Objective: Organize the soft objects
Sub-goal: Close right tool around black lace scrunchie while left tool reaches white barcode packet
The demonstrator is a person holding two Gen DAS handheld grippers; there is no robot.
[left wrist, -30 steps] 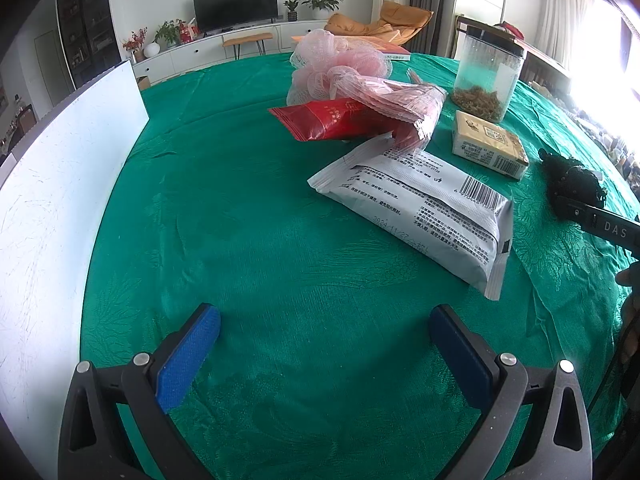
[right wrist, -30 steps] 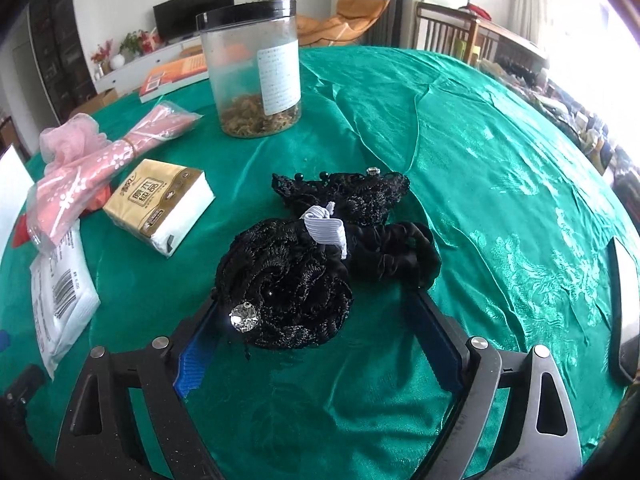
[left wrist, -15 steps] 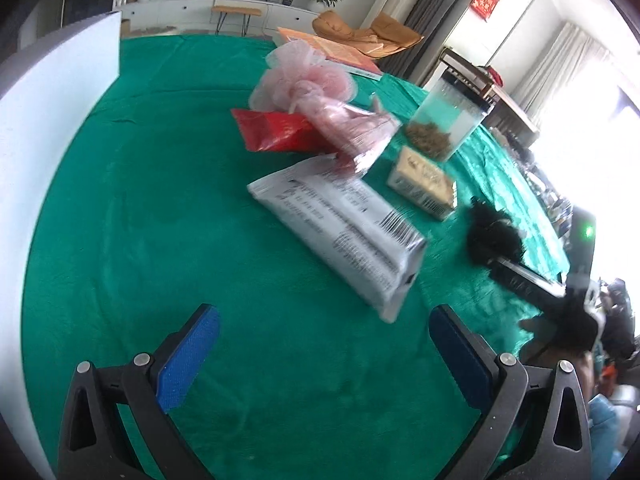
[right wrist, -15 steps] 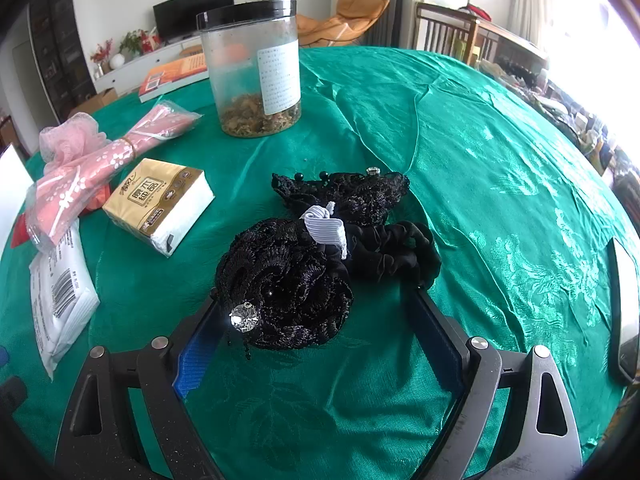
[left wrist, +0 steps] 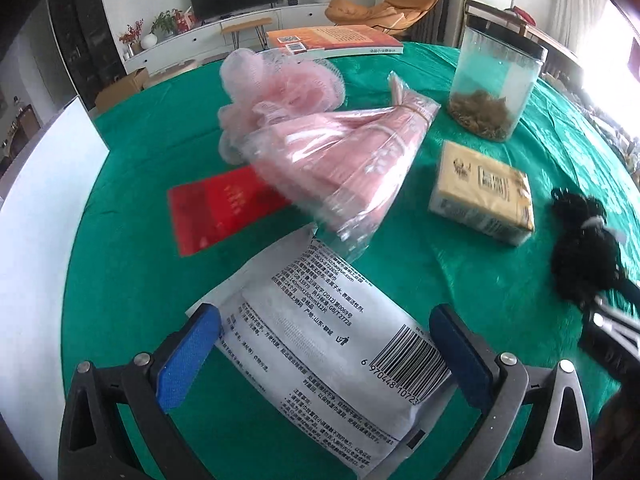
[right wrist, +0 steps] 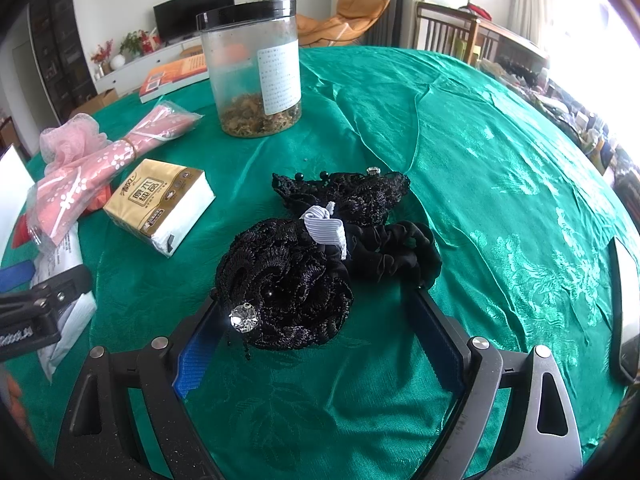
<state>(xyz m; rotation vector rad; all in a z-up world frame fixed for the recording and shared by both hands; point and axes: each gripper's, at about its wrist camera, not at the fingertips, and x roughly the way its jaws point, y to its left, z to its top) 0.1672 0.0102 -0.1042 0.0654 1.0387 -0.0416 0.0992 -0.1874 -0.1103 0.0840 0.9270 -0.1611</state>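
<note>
My left gripper (left wrist: pixel 324 336) is open, its blue pads on either side of a white printed soft pack (left wrist: pixel 320 344) lying on the green tablecloth. Beyond it lie a bagged pink towel (left wrist: pixel 336 160), a pink mesh pouf (left wrist: pixel 276 80), a red packet (left wrist: pixel 220 204) and a tissue pack (left wrist: pixel 484 192). My right gripper (right wrist: pixel 316 324) is open around a pile of black lace hair ties (right wrist: pixel 288 280) with a rhinestone; a black scrunchie (right wrist: pixel 396 252) lies beside it. The tissue pack (right wrist: pixel 160 204) is to the left.
A clear jar (right wrist: pixel 256 68) with a black lid stands at the back. A book (left wrist: pixel 332 40) lies at the far edge. A white board (left wrist: pixel 36 240) stands along the left. A phone (right wrist: pixel 624 312) lies at the right edge.
My left gripper has swung back and moved forward over the white pack, which now lies between its pads. My right gripper has stayed around the black hair ties.
</note>
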